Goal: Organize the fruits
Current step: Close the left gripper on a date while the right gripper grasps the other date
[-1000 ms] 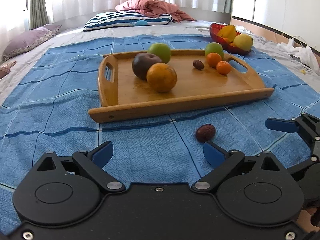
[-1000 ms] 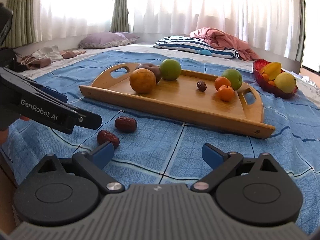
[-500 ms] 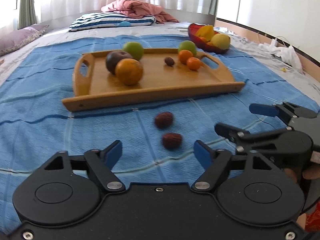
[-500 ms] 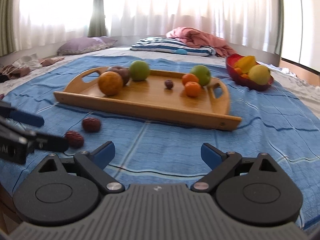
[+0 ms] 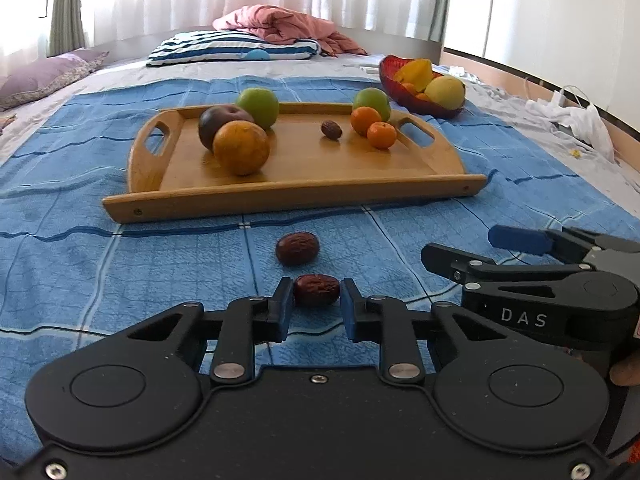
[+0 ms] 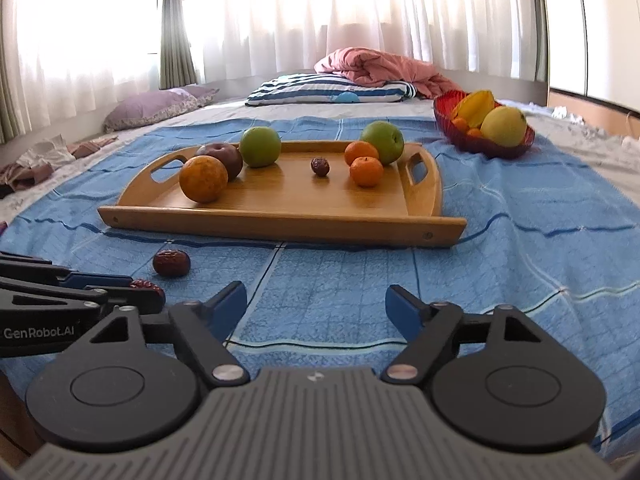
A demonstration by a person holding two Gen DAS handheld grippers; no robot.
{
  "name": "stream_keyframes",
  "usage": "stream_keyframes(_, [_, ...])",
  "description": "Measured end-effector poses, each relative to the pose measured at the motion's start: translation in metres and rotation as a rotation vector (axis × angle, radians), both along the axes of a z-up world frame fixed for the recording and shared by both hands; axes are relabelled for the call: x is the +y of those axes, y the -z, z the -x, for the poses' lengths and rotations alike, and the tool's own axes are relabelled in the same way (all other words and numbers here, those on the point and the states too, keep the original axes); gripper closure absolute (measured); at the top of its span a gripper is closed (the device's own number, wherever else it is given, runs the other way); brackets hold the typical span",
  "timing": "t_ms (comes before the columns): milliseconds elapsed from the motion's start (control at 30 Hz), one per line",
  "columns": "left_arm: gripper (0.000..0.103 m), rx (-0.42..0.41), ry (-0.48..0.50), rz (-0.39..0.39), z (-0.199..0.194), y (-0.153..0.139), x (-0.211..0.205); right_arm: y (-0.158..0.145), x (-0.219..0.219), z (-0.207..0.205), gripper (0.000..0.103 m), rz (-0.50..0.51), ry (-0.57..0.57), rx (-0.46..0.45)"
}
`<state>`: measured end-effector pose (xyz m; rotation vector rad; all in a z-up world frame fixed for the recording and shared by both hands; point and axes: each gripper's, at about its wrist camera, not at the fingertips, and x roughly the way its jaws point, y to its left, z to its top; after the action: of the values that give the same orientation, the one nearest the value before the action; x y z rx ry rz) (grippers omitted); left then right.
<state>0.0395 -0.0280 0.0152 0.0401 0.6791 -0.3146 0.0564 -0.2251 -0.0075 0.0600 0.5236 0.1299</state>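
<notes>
Two dark red dates lie on the blue cloth in front of the wooden tray [image 5: 292,196]. My left gripper [image 5: 315,296] has its jaws closing on the near date [image 5: 316,287], and both pads touch its ends. The far date [image 5: 298,249] lies loose just beyond. In the right wrist view the left gripper [image 6: 148,290] comes in low on the left with the near date [image 6: 145,283] at its tips, and the far date [image 6: 171,263] sits beside them. My right gripper [image 6: 315,296] hovers over bare cloth, jaws closing slightly with nothing between them.
The tray [image 6: 280,226] carries an orange [image 5: 241,147], a dark round fruit [image 5: 218,124], two green apples, two mandarins and one date [image 5: 331,129]. A red bowl [image 5: 420,98] of fruit stands at the back right. Pillows and a pink blanket lie behind.
My left gripper moved over to the near date and went from wide open to closed on it. The right gripper swung alongside, and its jaws narrowed a little.
</notes>
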Motion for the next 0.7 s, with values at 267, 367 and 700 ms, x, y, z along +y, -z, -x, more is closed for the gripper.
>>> stream_keyframes(267, [0.079, -0.015, -0.085, -0.023, -0.006, -0.005, 0.022, 0.001, 0.013, -0.002, 0.026, -0.027, -0.006, -0.017])
stream_keyframes(367, [0.079, -0.015, -0.125, -0.024, -0.009, -0.003, 0.032, 0.002, 0.020, -0.004, 0.030, -0.047, -0.005, -0.011])
stream_keyframes(700, [0.079, -0.011, -0.222, -0.003, -0.017, 0.002, 0.063, 0.003, 0.060, -0.013, 0.041, -0.092, -0.028, -0.019])
